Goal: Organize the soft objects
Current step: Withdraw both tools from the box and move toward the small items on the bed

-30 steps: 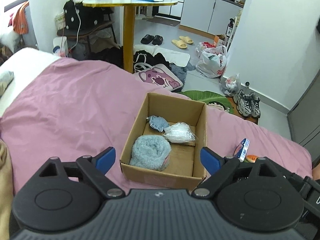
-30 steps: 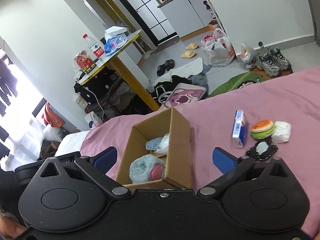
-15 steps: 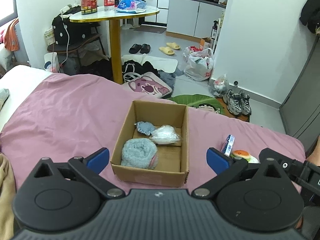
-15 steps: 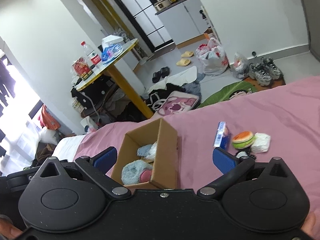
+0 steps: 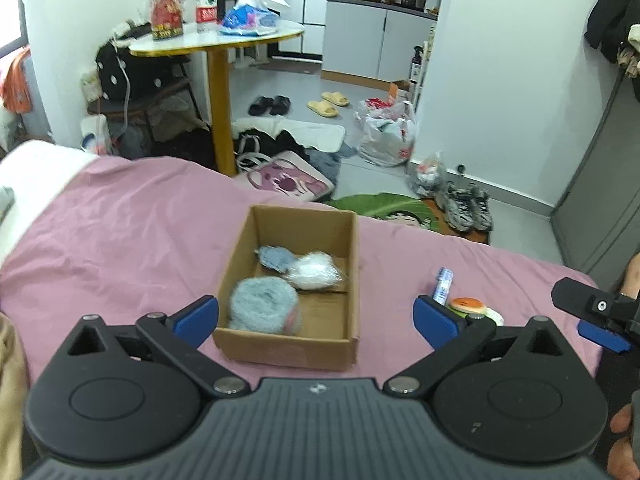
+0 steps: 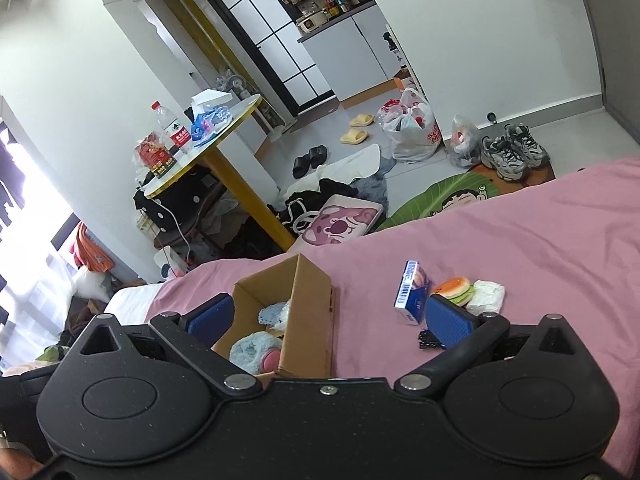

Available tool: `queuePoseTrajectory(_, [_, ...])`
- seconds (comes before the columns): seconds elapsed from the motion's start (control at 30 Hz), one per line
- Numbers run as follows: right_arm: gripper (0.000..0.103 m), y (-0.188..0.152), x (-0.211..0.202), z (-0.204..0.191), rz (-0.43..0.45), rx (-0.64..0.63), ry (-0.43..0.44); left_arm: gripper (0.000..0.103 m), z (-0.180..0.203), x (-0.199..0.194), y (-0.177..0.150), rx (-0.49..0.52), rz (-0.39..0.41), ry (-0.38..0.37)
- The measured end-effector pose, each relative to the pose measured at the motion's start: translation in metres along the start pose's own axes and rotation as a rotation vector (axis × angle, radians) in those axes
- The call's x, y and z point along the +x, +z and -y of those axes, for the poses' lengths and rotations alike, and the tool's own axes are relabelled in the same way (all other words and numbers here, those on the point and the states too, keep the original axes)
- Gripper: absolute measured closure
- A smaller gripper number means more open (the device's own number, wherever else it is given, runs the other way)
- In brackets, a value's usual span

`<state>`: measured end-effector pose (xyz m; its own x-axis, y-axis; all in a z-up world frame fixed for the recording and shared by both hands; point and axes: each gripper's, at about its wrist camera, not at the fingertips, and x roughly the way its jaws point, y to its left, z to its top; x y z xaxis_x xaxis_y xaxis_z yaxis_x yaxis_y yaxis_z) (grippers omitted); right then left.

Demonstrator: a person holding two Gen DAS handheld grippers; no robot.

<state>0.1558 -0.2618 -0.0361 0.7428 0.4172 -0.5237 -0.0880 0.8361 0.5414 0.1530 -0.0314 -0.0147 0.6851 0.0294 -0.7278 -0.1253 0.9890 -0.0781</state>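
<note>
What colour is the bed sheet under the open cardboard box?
Pink bed sheet, seen best in the left wrist view.

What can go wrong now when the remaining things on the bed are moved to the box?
1. The burger toy, the white packet and the blue-white carton lie close together; the open right tongs may knock a neighbour.
2. The cardboard box is light on a soft pink sheet; a bump may shift it.

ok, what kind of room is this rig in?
Looks like a small studio flat: a bed with a pink sheet in front, a kitchenette with white cabinets at the back, and shoes and bags on the floor.
</note>
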Motion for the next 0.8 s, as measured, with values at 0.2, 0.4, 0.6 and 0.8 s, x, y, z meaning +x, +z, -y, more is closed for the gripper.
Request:
queuePoseTrajectory(0.2, [0.0,0.008,-0.008,0.011,0.002,-0.018,-0.022,0.0,0.011,0.001,-0.004,0.002,-0.019,-0.037])
queuePoseTrajectory(0.4, [0.0,0.011,-0.015,0.03,0.022,0.028,-0.052,0.001,0.026,0.005,-0.004,0.003,-0.023,-0.033])
queuePoseTrajectory(0.6, [0.0,0.013,-0.019,0.048,0.043,0.066,-0.069,0.001,0.039,0.014,0.0,0.013,-0.017,-0.059])
queuePoseTrajectory(0.8, [0.0,0.007,-0.008,0.072,0.045,0.153,-0.103,0.003,0.054,0.026,-0.002,0.021,-0.034,-0.106])
